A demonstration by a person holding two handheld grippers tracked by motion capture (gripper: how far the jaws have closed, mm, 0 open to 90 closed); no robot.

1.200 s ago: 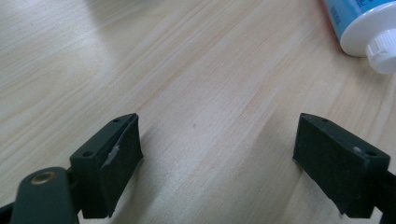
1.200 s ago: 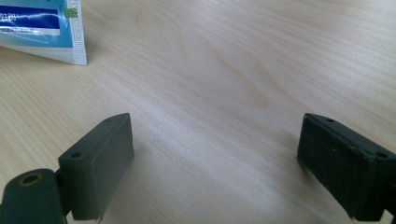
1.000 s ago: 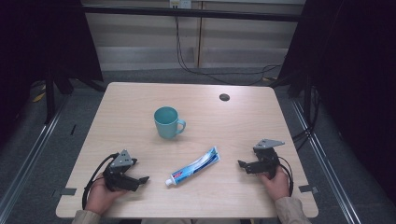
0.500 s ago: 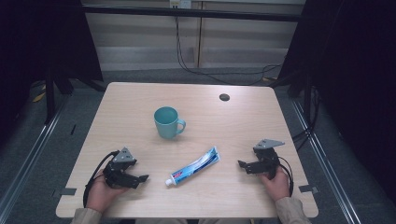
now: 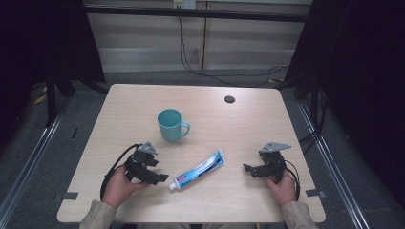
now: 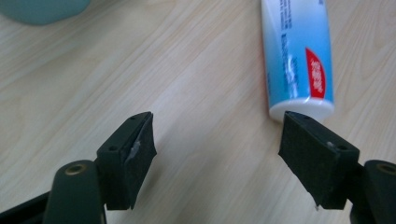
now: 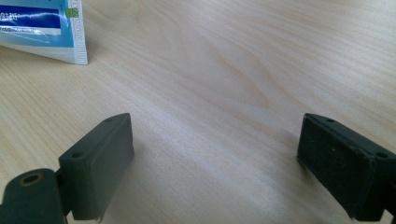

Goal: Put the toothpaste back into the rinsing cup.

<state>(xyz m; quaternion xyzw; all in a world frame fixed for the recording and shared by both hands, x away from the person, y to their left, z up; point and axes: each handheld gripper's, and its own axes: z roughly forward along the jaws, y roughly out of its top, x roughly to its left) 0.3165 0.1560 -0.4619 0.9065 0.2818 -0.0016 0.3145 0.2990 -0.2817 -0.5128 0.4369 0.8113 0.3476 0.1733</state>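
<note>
A blue and white toothpaste tube [image 5: 198, 170] lies slantwise near the front middle of the wooden table [image 5: 248, 124], cap end toward the left. Behind it stands a teal mug [image 5: 170, 125], handle to the right. My left gripper [image 5: 161, 177] hovers just left of the cap, open; its jaws have just been closing with nothing between them. In the left gripper view the left gripper [image 6: 217, 135] frames bare wood, and the tube [image 6: 299, 56] ends just beyond its right-hand jaw. My right gripper [image 5: 247, 168] stays open right of the tube; the right gripper [image 7: 215, 135] looks past the tube's crimped end [image 7: 42, 28].
A small dark round disc [image 5: 229, 99] sits near the table's far edge. Black cables [image 5: 112, 171] trail from both grippers. Dark frame posts and curtains flank the table. The mug's base [image 6: 42, 9] shows at the top left of the left gripper view.
My left gripper has lifted and moved right and forward toward the tube's cap, with its jaws narrower than before. The right gripper, the tube and the mug have kept still.
</note>
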